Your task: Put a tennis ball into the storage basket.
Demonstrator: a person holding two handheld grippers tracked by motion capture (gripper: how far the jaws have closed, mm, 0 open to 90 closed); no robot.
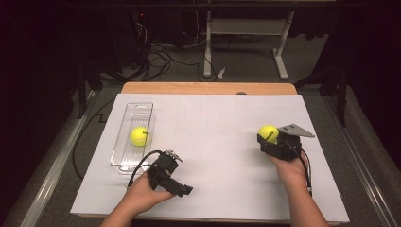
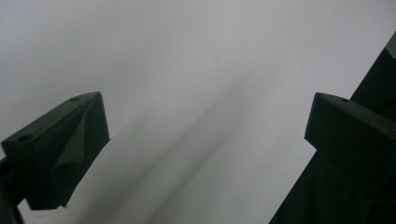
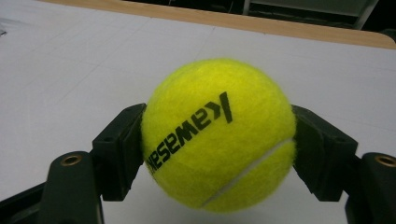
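A yellow tennis ball (image 3: 218,135) with black lettering sits between the two black jaws of my right gripper (image 1: 270,136), which is shut on it at the right of the white sheet; in the high view that held ball (image 1: 267,133) is just above the sheet. A second tennis ball (image 1: 139,136) lies in the clear plastic tray (image 1: 137,109) at the left. My left gripper (image 1: 182,188) rests low near the front edge, right of the tray, its jaws wide apart over bare white sheet (image 2: 196,70) with nothing between them.
The white sheet (image 1: 213,127) covers a wooden table whose bare far edge (image 1: 208,88) shows behind it. Beyond stand a white table frame (image 1: 246,33) and loose cables on the floor. A metal rail (image 1: 56,161) runs along the left side.
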